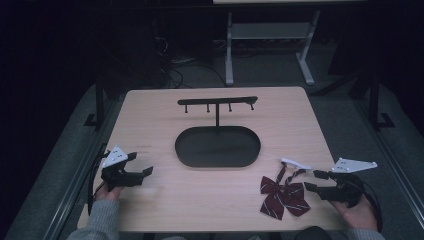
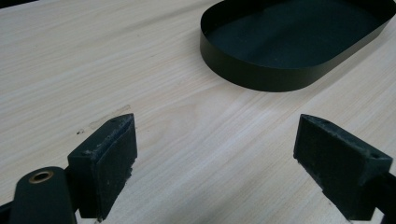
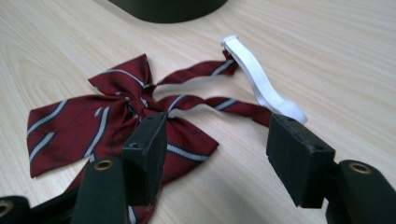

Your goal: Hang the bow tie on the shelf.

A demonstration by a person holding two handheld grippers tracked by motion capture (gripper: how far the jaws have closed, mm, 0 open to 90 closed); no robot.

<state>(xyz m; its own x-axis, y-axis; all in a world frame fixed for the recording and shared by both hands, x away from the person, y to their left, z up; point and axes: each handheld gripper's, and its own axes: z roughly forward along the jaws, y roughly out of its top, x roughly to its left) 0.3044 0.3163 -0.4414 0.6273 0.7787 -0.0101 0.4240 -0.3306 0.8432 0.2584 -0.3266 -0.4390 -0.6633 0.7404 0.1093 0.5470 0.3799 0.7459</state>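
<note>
I count one bow tie, dark red with pale stripes, with one white elastic strap. One black oval tray sits on one bench, with one hook stand carrying four pegs. I work two tools: left tool, right tool.

In the right gripper view, the near jaw of the right gripper covers the lower wing of the dark red bow tie with pale stripes at about seven o'clock, and the top edge crops the black oval metal tray at twelve o'clock. In the left gripper view, that tray's far end runs off frame at one o'clock.
</note>
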